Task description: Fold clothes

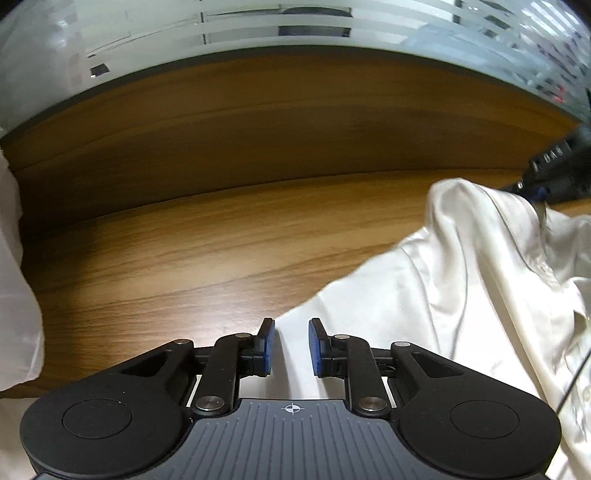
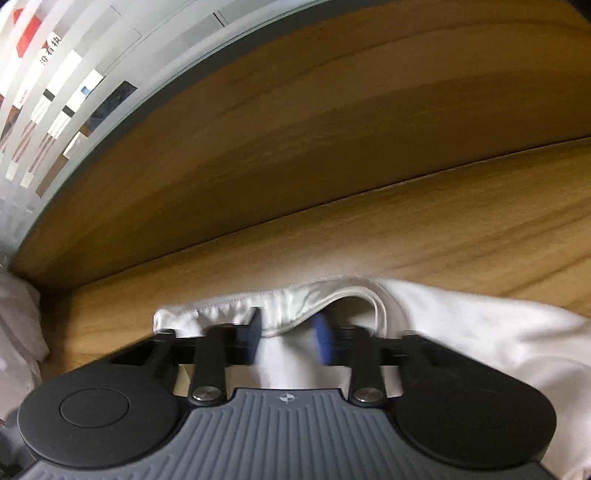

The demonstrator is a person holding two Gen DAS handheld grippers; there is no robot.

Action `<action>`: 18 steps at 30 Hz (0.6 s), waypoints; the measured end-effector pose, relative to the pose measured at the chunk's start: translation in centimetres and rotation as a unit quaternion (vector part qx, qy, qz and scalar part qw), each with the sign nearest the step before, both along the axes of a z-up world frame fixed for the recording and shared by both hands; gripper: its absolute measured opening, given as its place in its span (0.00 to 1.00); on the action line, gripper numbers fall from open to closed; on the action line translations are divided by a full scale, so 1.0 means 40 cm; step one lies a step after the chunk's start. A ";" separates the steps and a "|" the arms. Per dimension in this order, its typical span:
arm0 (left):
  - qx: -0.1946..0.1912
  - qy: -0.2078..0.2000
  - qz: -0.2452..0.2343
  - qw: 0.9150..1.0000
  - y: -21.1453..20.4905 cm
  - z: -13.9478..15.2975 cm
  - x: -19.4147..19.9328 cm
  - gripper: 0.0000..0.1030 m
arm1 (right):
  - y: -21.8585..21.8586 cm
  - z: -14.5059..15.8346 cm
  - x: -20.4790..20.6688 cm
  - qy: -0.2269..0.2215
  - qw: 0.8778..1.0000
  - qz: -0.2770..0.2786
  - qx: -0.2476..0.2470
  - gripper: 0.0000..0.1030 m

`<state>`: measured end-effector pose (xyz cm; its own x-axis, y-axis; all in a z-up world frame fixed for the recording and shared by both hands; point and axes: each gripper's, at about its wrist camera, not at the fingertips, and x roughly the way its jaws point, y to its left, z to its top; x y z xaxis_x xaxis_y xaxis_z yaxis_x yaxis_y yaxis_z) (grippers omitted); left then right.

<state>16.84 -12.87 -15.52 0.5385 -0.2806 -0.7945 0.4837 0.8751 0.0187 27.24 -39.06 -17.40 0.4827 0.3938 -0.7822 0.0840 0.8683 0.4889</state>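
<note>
A cream satin shirt point(image 1: 480, 280) lies rumpled on a wooden desk point(image 1: 221, 240), covering the desk's right part in the left wrist view and running down to its near edge. The cloth is not flat: a ridge of it stands up toward the far right, where the right gripper point(image 1: 554, 173) meets it, so that part appears lifted rather than resting. A button placket with small buttons shows along the right edge of the view.

The left gripper point(image 1: 290, 347) sits low over the near edge of the desk, its blue pads parted with a clear gap and a pale edge of the shirt running between them. Nothing is clamped; the jaws stand spread around the hem as if lined up to take it.

In the right wrist view the right gripper point(image 2: 286, 334) is blurred. Its jaws stand apart on either side of a rolled, stitched edge point(image 2: 332, 295) of the shirt, perhaps the collar or a hem. Whether the pads press the cloth cannot be told through the blur, though the gap between them looks wide.

More pale fabric point(image 2: 18, 325) lies at the desk's left edge; what it belongs to is unclear. A wooden panel rises behind the desk, with frosted striped glass point(image 1: 258, 29) above.

The shirt is bunched, not squared, so both grippers at its edges would suit spreading or folding.
</note>
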 end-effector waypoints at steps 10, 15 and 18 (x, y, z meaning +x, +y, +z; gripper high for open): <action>-0.005 0.004 -0.008 1.000 -0.024 -0.018 0.010 0.33 | -0.075 0.105 0.096 -0.058 0.998 0.015 -0.012 0.06; -0.023 0.000 -0.043 0.999 -0.044 -0.011 0.027 0.44 | -0.092 0.146 0.113 -0.070 0.996 0.046 -0.030 0.10; -0.042 0.009 -0.070 0.997 -0.063 -0.006 0.039 0.53 | -0.081 0.159 0.070 -0.070 0.994 0.073 -0.041 0.21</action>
<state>18.38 -15.40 -15.76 0.4754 -0.4173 -0.7745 0.6008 0.7971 -0.0607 30.05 -42.31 -11.04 0.5315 0.4057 -0.7436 -0.1106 0.9036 0.4139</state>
